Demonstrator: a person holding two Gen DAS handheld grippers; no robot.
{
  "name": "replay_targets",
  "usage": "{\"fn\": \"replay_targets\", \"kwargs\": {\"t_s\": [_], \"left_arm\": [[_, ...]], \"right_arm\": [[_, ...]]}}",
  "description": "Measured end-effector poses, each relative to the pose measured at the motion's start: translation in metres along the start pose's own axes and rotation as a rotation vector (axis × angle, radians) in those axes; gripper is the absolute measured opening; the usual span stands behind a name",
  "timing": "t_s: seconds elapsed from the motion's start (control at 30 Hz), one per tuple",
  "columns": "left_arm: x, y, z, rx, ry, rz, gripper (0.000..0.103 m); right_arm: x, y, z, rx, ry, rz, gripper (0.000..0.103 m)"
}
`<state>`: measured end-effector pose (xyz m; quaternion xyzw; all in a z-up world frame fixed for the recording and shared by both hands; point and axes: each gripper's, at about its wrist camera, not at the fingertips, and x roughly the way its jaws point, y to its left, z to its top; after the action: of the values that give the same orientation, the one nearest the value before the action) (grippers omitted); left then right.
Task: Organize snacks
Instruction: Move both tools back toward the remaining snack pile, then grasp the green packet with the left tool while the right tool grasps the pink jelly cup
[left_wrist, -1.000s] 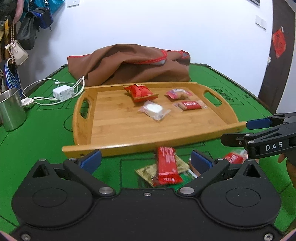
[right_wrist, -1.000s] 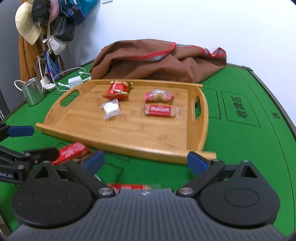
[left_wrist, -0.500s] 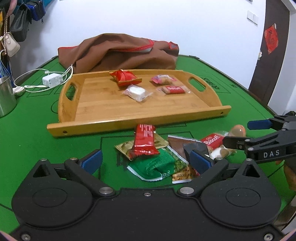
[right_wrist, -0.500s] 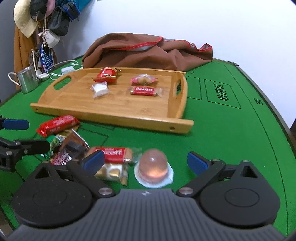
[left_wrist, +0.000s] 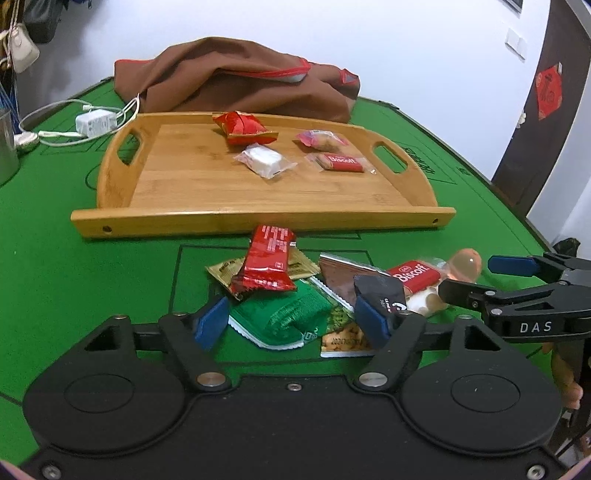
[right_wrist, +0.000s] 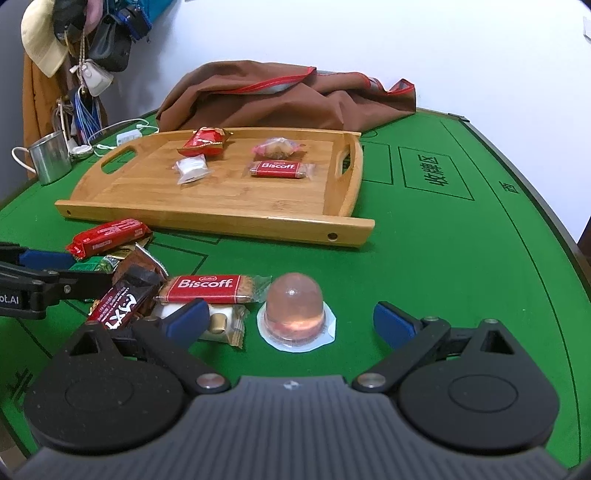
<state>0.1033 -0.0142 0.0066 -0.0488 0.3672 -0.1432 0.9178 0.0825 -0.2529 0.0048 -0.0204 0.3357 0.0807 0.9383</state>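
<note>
A pile of snacks lies on the green felt in front of the wooden tray (left_wrist: 258, 218). My left gripper (left_wrist: 291, 321) straddles a green packet (left_wrist: 284, 317). Its jaws are closing, and a gap still shows at each blue pad. A red bar (left_wrist: 267, 258) and a dark wrapper (left_wrist: 376, 291) lie close by. My right gripper (right_wrist: 290, 321) stands open around a pink jelly cup (right_wrist: 295, 314), which neither pad touches. A Biscoff biscuit (right_wrist: 207, 288) lies just left of the cup. The tray (right_wrist: 221, 221) holds several wrapped snacks.
A brown cloth bag (left_wrist: 236, 81) lies behind the tray. A white charger with cable (left_wrist: 94, 123) and a steel mug (right_wrist: 50, 157) sit at the far left. Bags hang on the wall (right_wrist: 92, 44). Bare green felt (right_wrist: 443, 258) stretches to the right.
Both views have pulled back from the tray, bringing the whole pile and the jelly cup into sight. The left jaws have narrowed around the green packet. The right jaws stay wide.
</note>
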Motion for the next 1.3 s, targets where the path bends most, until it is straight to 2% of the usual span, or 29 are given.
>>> {"fn": "replay_targets", "kwargs": {"t_s": [0.23,0.33,0.43,0.57,0.7,0.9,1.17,1.23,1.3], "left_arm": [[-0.006,-0.002,-0.002,-0.011,-0.002,-0.007,0.062],[-0.008,-0.002,-0.003,-0.018,0.000,-0.007,0.060],[-0.011,-0.001,-0.004,-0.021,-0.006,0.005,0.058],[-0.015,-0.002,-0.004,0.000,-0.023,0.041,0.058],[-0.010,-0.002,-0.004,-0.007,-0.021,0.050,0.062],[-0.003,-0.003,-0.003,-0.018,-0.027,0.076,0.068],[0.004,-0.004,-0.004,-0.013,-0.023,0.100,0.070],[0.004,-0.004,-0.005,-0.009,-0.025,0.101,0.068],[0.002,-0.005,-0.006,-0.005,-0.027,0.104,0.065]], "right_arm": [[0.002,-0.005,-0.001,0.035,0.008,0.010,0.095],[0.001,-0.008,0.001,0.064,0.006,0.018,0.089],[-0.002,-0.009,0.002,0.056,-0.005,-0.017,0.083],[-0.001,-0.008,0.001,0.040,0.002,-0.035,0.074],[0.002,-0.007,-0.001,0.034,0.018,-0.029,0.070],[0.004,-0.003,-0.002,0.013,0.023,-0.029,0.070],[0.007,0.000,0.000,-0.008,0.027,-0.033,0.069],[0.007,0.000,0.000,-0.008,0.026,-0.029,0.067],[0.007,0.000,0.001,-0.008,0.023,-0.020,0.058]]}}
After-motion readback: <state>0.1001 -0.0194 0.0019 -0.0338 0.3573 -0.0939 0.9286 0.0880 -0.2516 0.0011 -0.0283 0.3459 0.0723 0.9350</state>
